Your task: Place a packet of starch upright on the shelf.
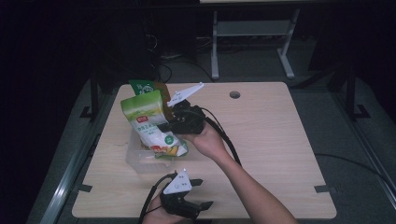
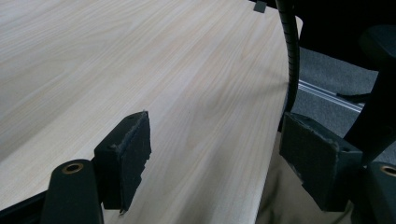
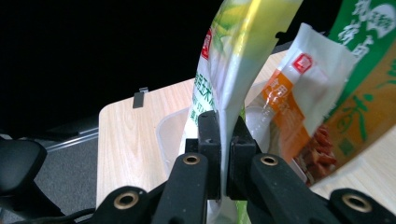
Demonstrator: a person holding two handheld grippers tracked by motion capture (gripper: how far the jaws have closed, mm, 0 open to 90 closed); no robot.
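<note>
Green bag (image 1: 148,122) held over the tub (image 1: 135,161)
It is pinched by the right gripper (image 1: 169,122), not yet lowered in; the left gripper (image 1: 201,193) is kept wide, empty.

Light wooden table (image 1: 280,140), green-and-orange bag (image 1: 150,87) at the far edge, clear tub (image 1: 135,161) beside it
</note>
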